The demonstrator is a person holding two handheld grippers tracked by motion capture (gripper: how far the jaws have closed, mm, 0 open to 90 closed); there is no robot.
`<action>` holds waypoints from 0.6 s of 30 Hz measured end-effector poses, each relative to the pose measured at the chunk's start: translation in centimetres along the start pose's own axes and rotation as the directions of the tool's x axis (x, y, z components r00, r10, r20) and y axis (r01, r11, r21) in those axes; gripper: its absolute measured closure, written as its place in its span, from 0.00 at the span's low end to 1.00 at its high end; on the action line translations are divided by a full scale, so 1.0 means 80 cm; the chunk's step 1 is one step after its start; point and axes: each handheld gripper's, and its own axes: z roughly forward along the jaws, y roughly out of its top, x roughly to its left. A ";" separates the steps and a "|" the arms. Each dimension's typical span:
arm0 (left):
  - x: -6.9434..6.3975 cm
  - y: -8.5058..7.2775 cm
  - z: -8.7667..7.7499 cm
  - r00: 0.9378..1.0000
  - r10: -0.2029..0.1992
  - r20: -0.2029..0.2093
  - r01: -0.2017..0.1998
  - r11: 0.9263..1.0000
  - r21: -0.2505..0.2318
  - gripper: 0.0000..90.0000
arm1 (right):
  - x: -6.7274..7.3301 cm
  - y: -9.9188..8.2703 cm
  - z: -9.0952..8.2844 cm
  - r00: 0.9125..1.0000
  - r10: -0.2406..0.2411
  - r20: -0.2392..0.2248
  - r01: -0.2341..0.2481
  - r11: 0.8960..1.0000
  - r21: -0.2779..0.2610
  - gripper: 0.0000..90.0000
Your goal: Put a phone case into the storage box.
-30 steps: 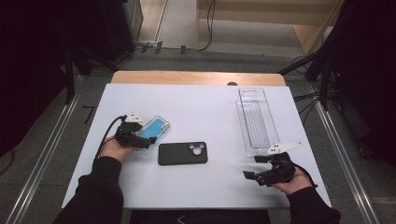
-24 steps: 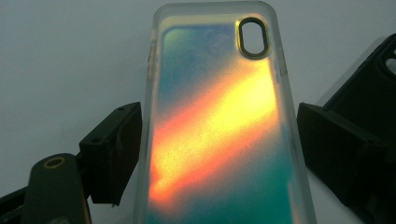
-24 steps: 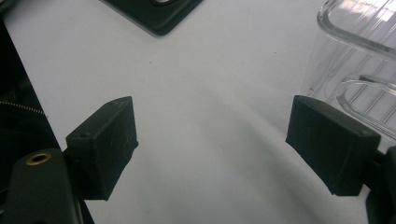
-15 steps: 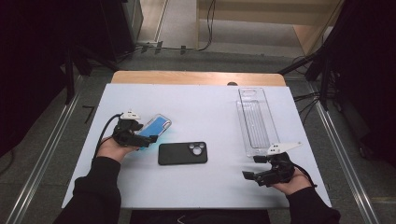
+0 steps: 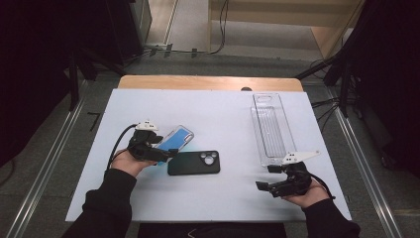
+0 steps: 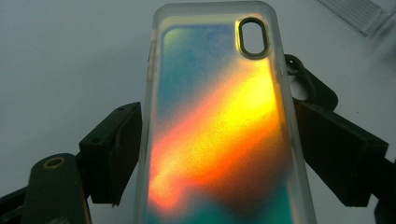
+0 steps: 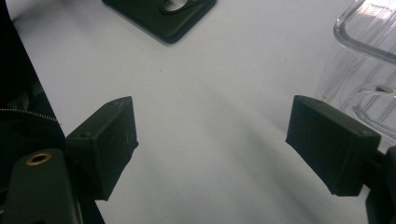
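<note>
Left gripper: your left gripper point(image 5: 166, 150) is clamped across the width of the iridescent phone case point(image 5: 174, 139), one black jaw on each long edge; in the left gripper view the case point(image 6: 219, 121) runs up between the jaws, with the camera cut-out at its far end.

Phone case: you hold it over the left half of the white surface point(image 5: 218, 114), its far end reaching up and to the right in the high view. Its colours read blue from above and orange, yellow and teal from the left gripper view. Whether its near end touches the surface, you cannot tell.

Black phone: the black phone point(image 5: 193, 162) lies flat on the surface just beside your left gripper, to its right, camera side up with the lenses at its right end. A corner of the phone point(image 7: 161, 14) shows at the top of the right gripper view.

Right gripper: your right gripper point(image 5: 265, 187) has its jaws wide apart with nothing between them; in the right gripper view point(image 7: 212, 140) bare surface lies between the two pads. It sits near the front right edge, pointing left.

Clear tray: a long clear plastic tray point(image 5: 271, 128) lies on the right half of the surface, lengthwise away from you, near your right gripper. Its near end point(image 7: 369, 51) shows at the right of the right gripper view.
</note>
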 end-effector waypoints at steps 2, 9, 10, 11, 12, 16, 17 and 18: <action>-0.007 0.000 0.001 1.000 0.001 0.011 -0.001 1.000 -0.003 0.19 | 0.001 0.001 0.000 1.000 0.004 -0.002 -0.004 1.000 -0.004 0.16; -0.029 0.000 0.005 1.000 0.008 0.029 -0.008 1.000 -0.006 0.19 | 0.006 0.004 0.002 1.000 0.006 -0.007 -0.006 1.000 -0.005 0.16; -0.033 0.000 0.006 0.999 0.010 0.031 -0.010 1.000 -0.006 0.19 | 0.006 0.004 0.002 1.000 0.008 -0.005 -0.008 1.000 -0.007 0.16; -0.036 0.000 0.007 0.999 0.010 0.034 -0.010 1.000 -0.009 0.19 | 0.006 0.004 0.001 1.000 0.011 -0.005 -0.011 1.000 -0.010 0.16; -0.040 -0.001 0.007 0.999 0.011 0.035 -0.011 1.000 -0.010 0.19 | 0.006 0.005 0.001 1.000 0.012 -0.004 -0.012 1.000 -0.013 0.16; -0.051 -0.002 0.010 0.999 0.015 0.037 -0.014 1.000 -0.020 0.19 | 0.007 0.007 0.000 1.000 0.020 -0.003 -0.021 0.999 -0.024 0.16; -0.054 -0.002 0.011 0.999 0.016 0.039 -0.015 1.000 -0.022 0.19 | 0.008 0.007 0.000 1.000 0.020 -0.002 -0.020 0.999 -0.026 0.16; -0.054 -0.002 0.011 0.999 0.016 0.039 -0.015 1.000 -0.022 0.19 | 0.008 0.007 0.000 1.000 0.020 -0.002 -0.020 0.999 -0.026 0.16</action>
